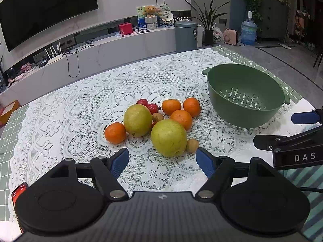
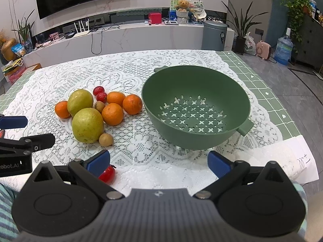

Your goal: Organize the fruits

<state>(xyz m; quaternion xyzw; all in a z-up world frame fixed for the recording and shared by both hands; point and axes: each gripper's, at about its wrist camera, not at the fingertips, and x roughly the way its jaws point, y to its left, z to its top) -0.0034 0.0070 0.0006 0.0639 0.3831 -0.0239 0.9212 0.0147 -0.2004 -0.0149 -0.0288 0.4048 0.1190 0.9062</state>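
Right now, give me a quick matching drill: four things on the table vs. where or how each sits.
Things:
1. green colander
2. stray red tomato
3. near pear
4. left claw

Places or states:
A. just beside the right claw's left finger, apart from the pile
B. empty, right of the fruit pile
C. open, holding nothing
D. front of the pile, a small brown fruit touching its right side

Pairs: 1-B, 2-A, 3-D, 4-C
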